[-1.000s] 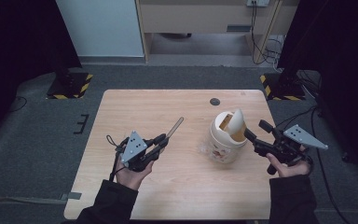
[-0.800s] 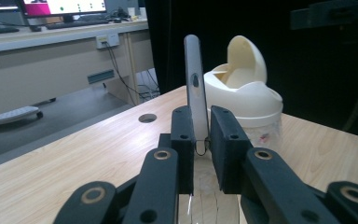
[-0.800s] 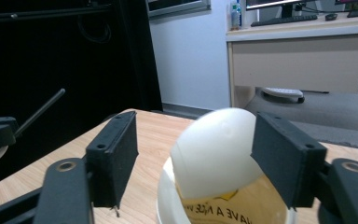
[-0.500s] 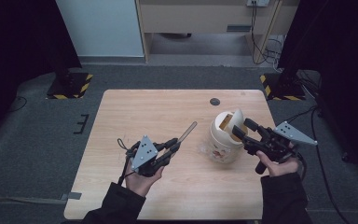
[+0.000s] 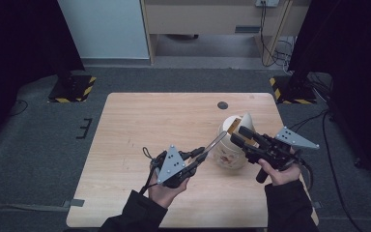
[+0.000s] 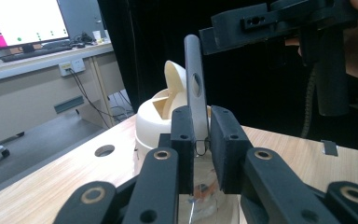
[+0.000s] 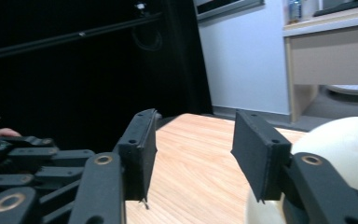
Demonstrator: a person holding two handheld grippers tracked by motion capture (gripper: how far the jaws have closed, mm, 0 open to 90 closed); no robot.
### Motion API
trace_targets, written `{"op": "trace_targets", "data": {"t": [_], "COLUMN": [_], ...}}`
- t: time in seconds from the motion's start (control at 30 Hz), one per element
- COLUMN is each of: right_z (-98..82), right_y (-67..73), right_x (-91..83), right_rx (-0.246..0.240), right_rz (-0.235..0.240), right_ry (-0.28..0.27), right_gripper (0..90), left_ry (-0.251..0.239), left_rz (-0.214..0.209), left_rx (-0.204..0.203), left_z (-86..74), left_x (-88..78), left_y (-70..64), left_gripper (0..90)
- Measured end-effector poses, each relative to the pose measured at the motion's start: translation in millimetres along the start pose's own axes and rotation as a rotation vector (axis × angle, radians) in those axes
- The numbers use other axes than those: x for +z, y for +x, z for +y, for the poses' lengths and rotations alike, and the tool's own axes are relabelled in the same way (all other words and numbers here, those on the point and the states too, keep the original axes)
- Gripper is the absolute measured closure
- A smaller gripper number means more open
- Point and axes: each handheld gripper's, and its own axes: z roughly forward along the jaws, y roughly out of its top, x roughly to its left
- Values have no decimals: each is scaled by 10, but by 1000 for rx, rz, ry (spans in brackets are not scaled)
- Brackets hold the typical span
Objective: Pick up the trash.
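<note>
A cream ceramic jar (image 5: pixel 229 155) stands on the right half of the wooden table (image 5: pixel 140 121), its flip lid (image 5: pixel 248 121) tilted up and open. My left gripper (image 5: pixel 196 156) is shut on a flat grey metal utensil (image 5: pixel 215 142), whose far end reaches the jar's left side. In the left gripper view the utensil (image 6: pixel 194 88) stands up between the jaws, with the jar (image 6: pixel 154 122) just behind. My right gripper (image 5: pixel 236 136) hangs open over the jar's top, beside the lid. In the right gripper view the gripper (image 7: pixel 193 151) holds nothing and the jar (image 7: pixel 349 137) curves at the right.
A small round hole (image 5: pixel 222 105) sits in the table behind the jar. Black-and-yellow stand bases (image 5: pixel 72 88) rest on the floor beyond the far corners. A wooden desk (image 5: pixel 212 17) and cables (image 5: pixel 270 43) lie farther back. The table's left half is bare.
My left gripper has carried the utensil rightward until its tip is at the jar. My right gripper has shifted left, over the jar's top.
</note>
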Motion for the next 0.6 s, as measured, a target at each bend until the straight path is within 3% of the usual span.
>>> {"op": "trace_targets", "data": {"t": [0.3,0.6], "right_z": [-35,-93], "right_y": [36,68], "right_x": [62,116], "right_rx": [44,72], "right_rz": [61,112], "right_ry": [3,51], "right_gripper": [514,706], "left_ry": [-8,9], "left_rz": [-17,-27], "left_rx": [6,8], "left_z": [4,-12], "left_x": [71,119], "left_y": [-57,-84], "left_gripper": [796,796]}}
